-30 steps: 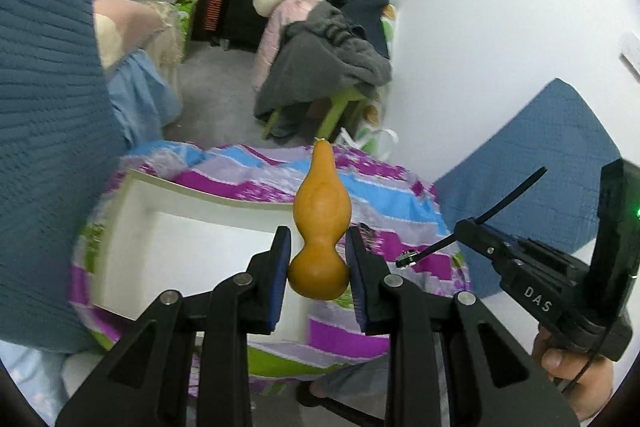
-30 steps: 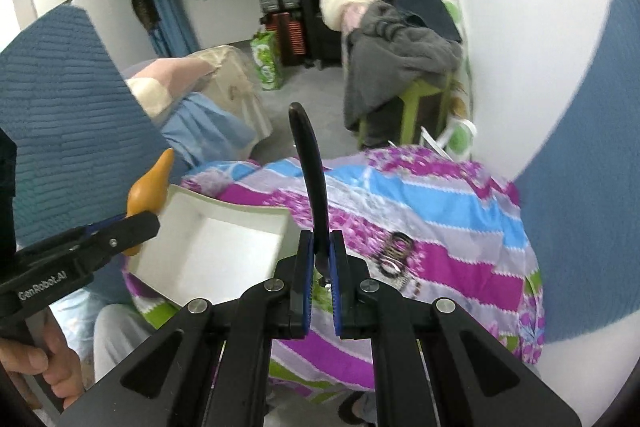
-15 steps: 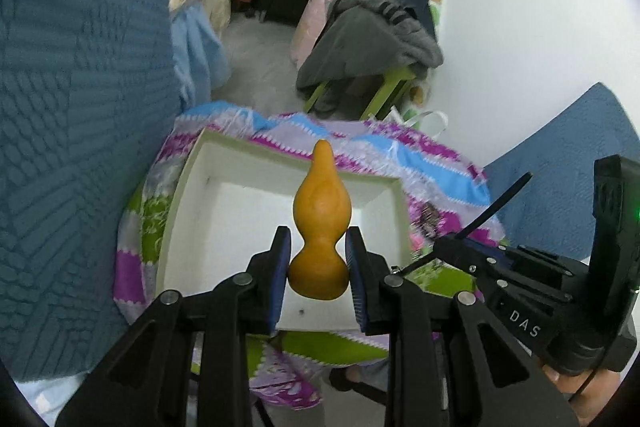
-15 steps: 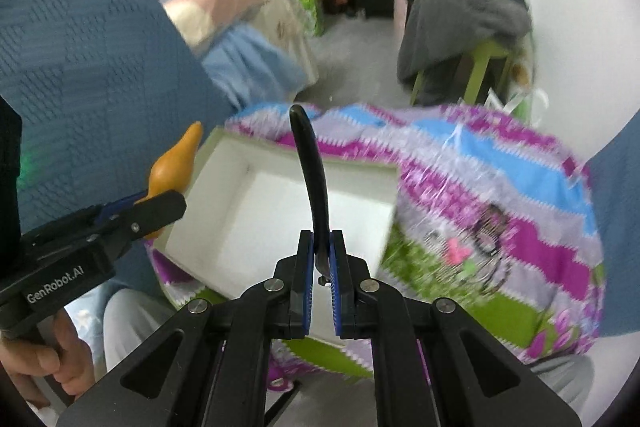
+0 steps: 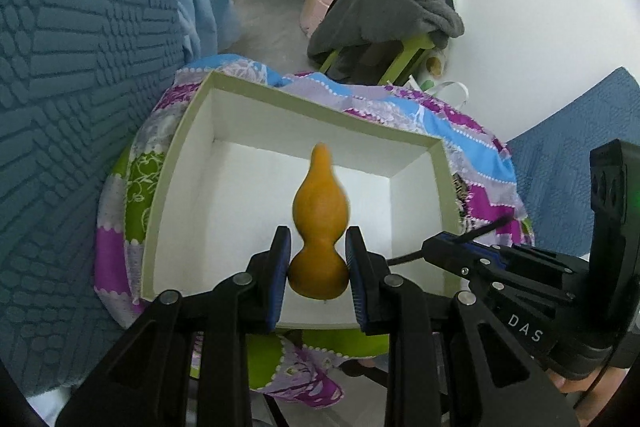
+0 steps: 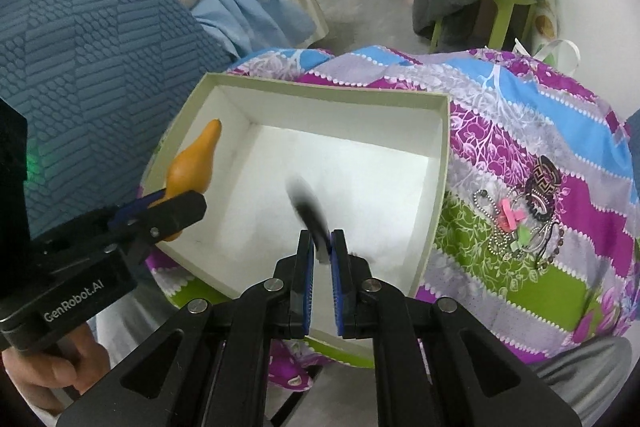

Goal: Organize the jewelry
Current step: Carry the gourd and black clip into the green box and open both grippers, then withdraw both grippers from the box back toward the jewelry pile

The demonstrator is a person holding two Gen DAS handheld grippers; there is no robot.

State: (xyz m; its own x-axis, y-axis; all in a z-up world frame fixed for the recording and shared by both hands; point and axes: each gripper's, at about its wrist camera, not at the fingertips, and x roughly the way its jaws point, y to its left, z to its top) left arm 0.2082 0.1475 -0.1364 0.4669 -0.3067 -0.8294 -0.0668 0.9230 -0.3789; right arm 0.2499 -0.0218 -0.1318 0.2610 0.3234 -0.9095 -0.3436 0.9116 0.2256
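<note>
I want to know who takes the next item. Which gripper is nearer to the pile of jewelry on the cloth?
Right. The right gripper is over the white box beside the jewelry pile; the left gripper is at the box's far side.

Left gripper (image 5: 318,269) jaws clamping orange gourd (image 5: 320,223), above open white box (image 5: 176,147) on patterned cloth (image 5: 460,131)

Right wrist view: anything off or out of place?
Yes. The black strip between the right gripper's pads is motion-blurred and tilted, as if slipping free; the jaws have just been opening. The white box holds nothing yet, and the jewelry pile lies tangled on the patterned cloth beside it.
</note>
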